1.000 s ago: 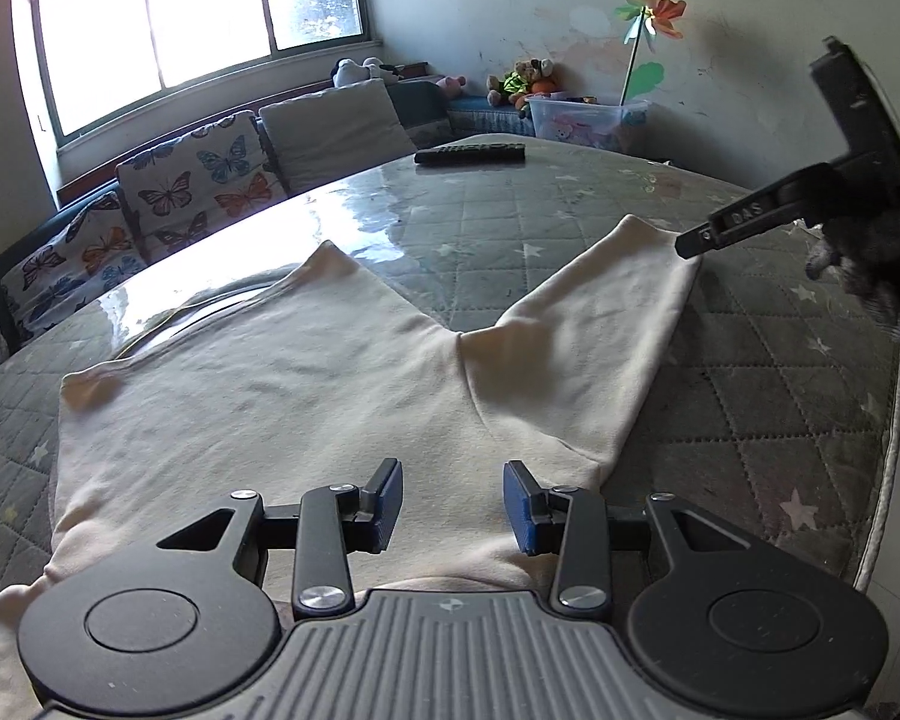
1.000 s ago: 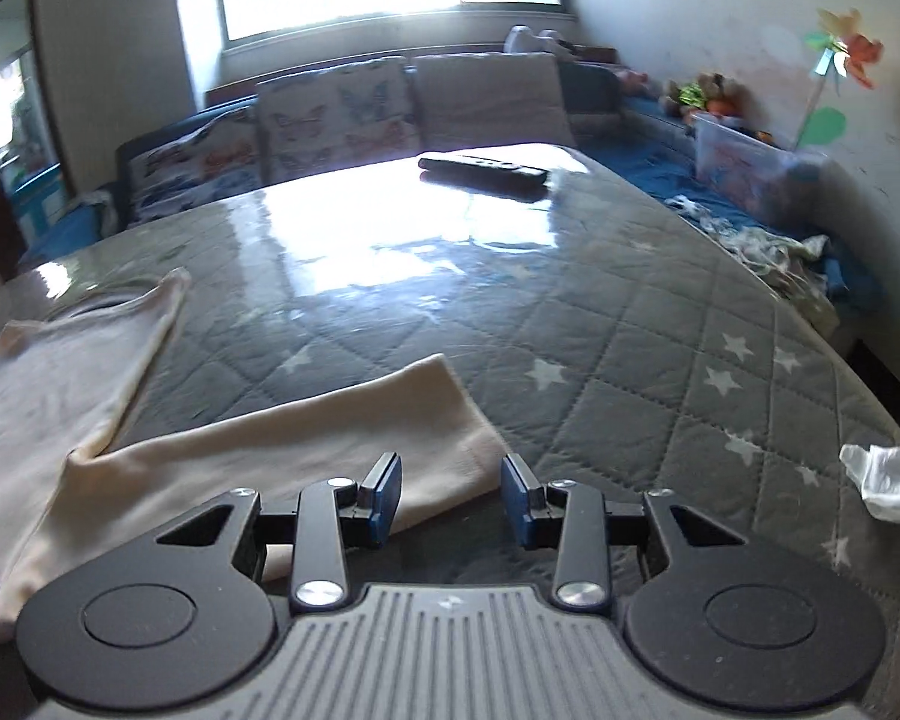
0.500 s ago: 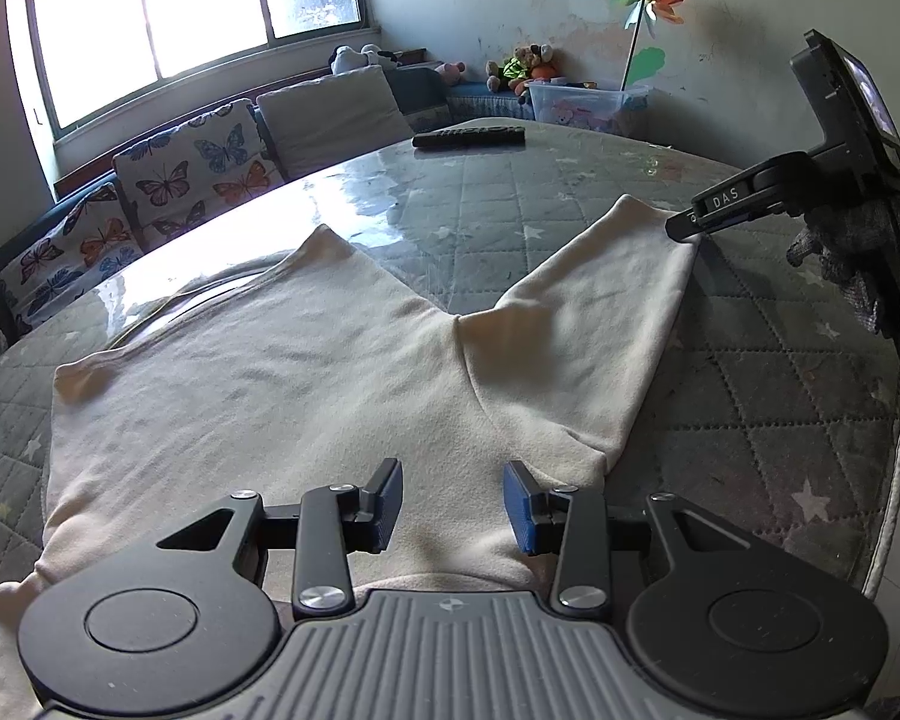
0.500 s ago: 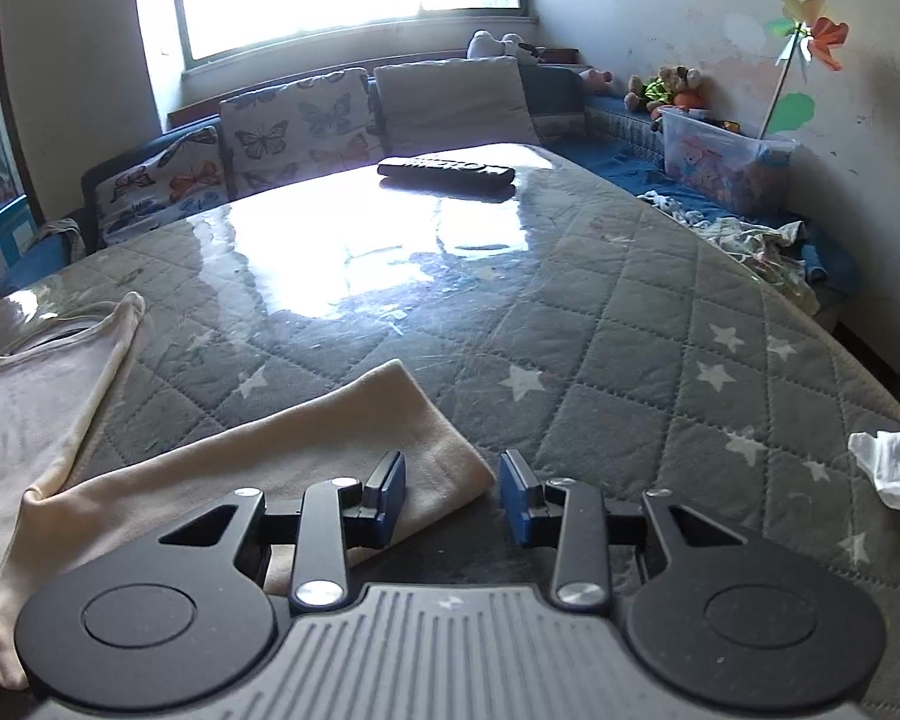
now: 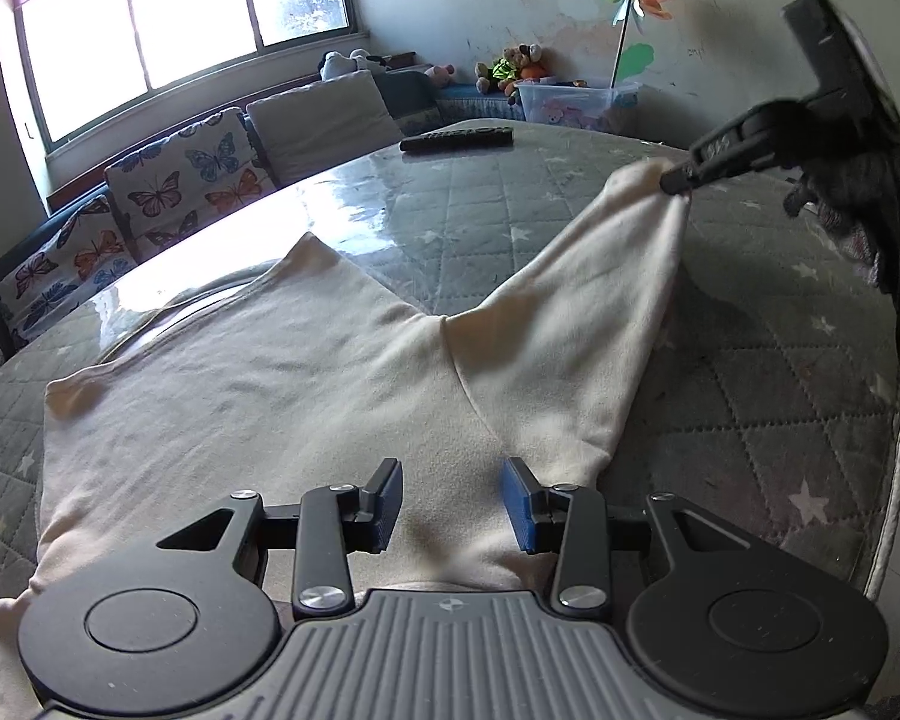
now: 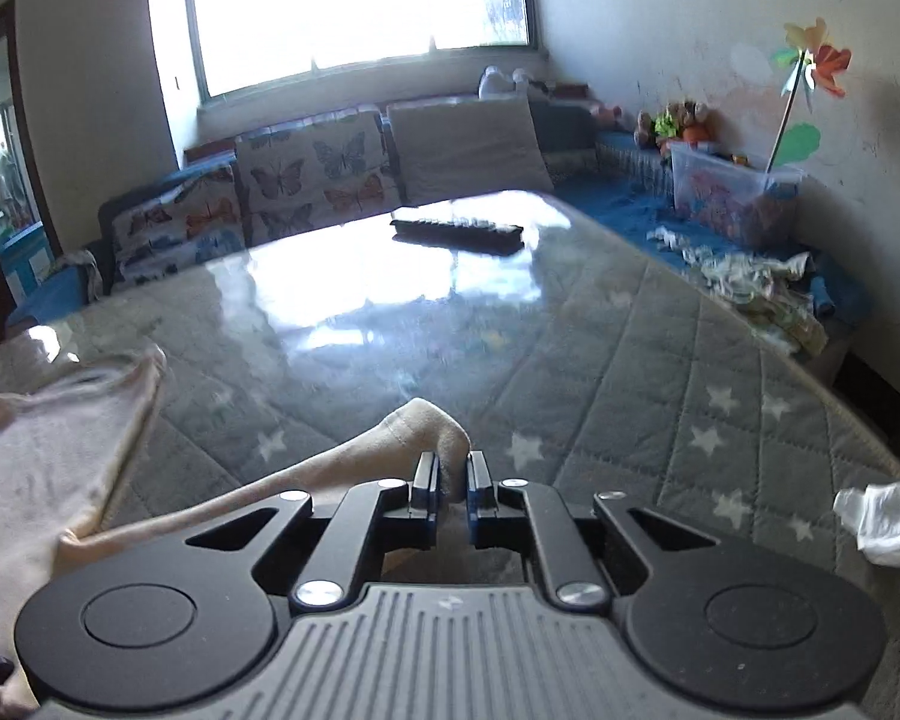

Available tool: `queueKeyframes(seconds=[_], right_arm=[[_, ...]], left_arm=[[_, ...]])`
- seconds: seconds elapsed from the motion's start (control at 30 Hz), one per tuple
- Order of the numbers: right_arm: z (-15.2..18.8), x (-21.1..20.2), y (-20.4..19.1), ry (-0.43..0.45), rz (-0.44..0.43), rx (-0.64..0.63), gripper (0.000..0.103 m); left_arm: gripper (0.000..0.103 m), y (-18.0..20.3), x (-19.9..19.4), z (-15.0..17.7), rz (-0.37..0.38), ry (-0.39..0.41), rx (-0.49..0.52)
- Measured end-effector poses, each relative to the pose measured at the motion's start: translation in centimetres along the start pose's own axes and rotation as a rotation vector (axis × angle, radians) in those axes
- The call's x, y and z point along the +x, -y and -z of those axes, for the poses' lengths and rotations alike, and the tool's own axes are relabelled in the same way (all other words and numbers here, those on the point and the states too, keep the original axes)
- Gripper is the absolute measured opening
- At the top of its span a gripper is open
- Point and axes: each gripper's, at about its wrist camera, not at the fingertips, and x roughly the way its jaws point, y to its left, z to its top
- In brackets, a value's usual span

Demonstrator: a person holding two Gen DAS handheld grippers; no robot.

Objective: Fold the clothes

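Right gripper (image 6: 450, 477), open a second ago, now pinches the sleeve (image 5: 600, 300) cuff and lifts it for folding inward; left gripper (image 5: 452, 504) fingers remain wide over the shirt (image 5: 258, 378).

I am looking across a grey quilted, star-printed mattress (image 6: 660, 360) under glossy plastic. Lying on it: a cream garment (image 5: 282, 396) spreading nearest me, a black remote (image 6: 456, 233) resting far beyond the garment, and a crumpled white tissue (image 6: 882, 519) sitting right of it.
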Motion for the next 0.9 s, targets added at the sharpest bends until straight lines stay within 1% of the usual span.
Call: queueKeyframes(seconds=[0.07, 0.13, 0.27, 0.4, 0.5, 0.67, 0.83, 0.9], right_arm=[[0.5, 0.7, 0.1, -0.029, 0.000, 0.011, 0.008], [0.5, 0.4, 0.1, -0.028, -0.009, 0.020, 0.008], [-1.1, -2.0, -0.4, 0.021, -0.055, 0.025, 0.008], [-3.4, -5.3, -2.8, 0.070, -0.133, -0.023, 0.008], [-4.7, -7.3, -5.4, 0.093, -0.208, -0.072, 0.008], [-5.7, -9.2, -11.0, 0.111, -0.337, -0.162, 0.008], [-5.3, -9.9, -18.6, 0.095, -0.481, -0.300, 0.008], [-4.8, -9.6, -20.6, 0.082, -0.516, -0.330, 0.008]], left_arm=[[0.043, -0.1, -0.1, 0.0, -0.003, 0.002, -0.002], [0.044, -0.4, -0.4, 0.0, -0.006, 0.007, -0.005], [0.046, -1.0, -1.2, -0.1, -0.017, 0.030, -0.020], [0.047, -2.2, -2.5, 0.4, -0.043, 0.052, -0.052], [0.048, -3.3, -3.6, 1.0, -0.068, 0.068, -0.082], [0.050, -5.6, -5.9, 2.7, -0.123, 0.086, -0.147], [0.051, -7.8, -7.8, 4.7, -0.174, 0.093, -0.216], [0.051, -8.4, -8.3, 5.5, -0.190, 0.091, -0.238]])
